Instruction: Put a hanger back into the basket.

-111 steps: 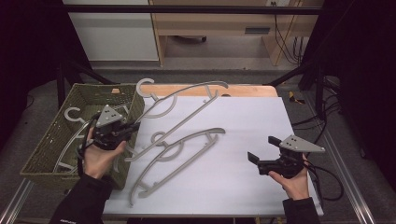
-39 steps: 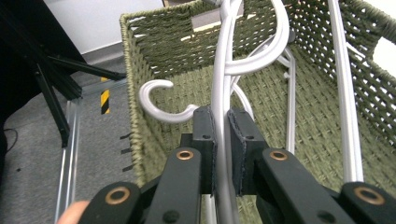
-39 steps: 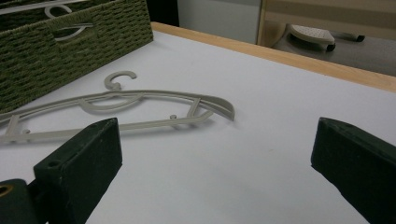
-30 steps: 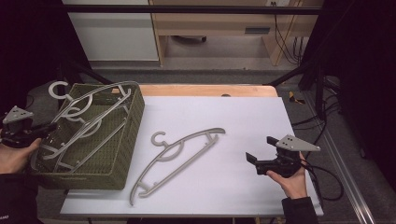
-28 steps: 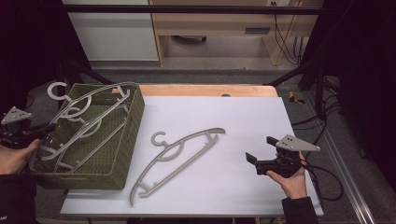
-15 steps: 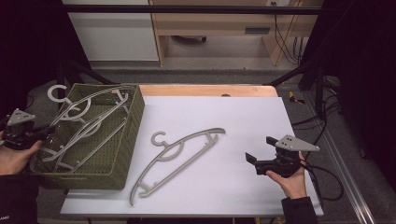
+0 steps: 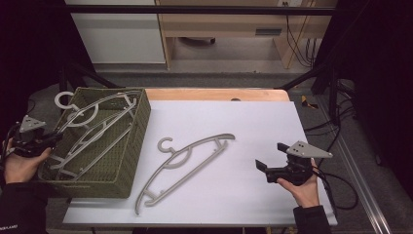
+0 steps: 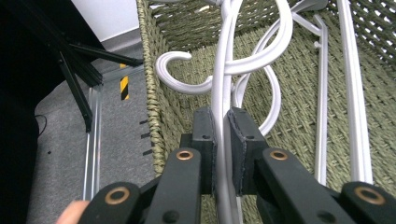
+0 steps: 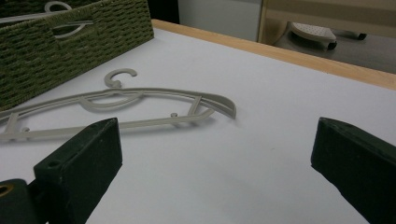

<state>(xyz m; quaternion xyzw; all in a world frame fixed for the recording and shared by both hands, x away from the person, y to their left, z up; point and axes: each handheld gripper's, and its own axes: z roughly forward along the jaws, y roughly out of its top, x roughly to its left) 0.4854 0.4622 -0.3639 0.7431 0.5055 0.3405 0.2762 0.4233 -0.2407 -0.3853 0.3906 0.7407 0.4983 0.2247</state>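
Note:
My left gripper (image 7: 45,141) sits at the left rim of the green woven basket (image 7: 124,163). It is shut on the arm of a pale grey hanger (image 8: 223,70), which runs between the pads of my left gripper (image 8: 222,122). That held hanger (image 7: 92,109) lies slanted across the basket, over another hanger, with its hook past the far rim. A third grey hanger (image 7: 187,158) lies flat on the white table. My right gripper (image 7: 265,169) stands open to the right of it, apart from it. Between the jaws of my right gripper (image 9: 219,154) the flat hanger (image 9: 140,100) lies farther off.
The white table top (image 7: 253,122) ends in a wooden strip (image 7: 214,94) at the back. The basket (image 9: 70,46) stands at the table's left end. Black frame bars (image 8: 79,88) and grey floor lie beyond the basket's left side.
One hanger has gone from the table into the basket, held by my left gripper, which now sits at the basket's left. Over the last second that hand edged right. The right gripper stayed put.

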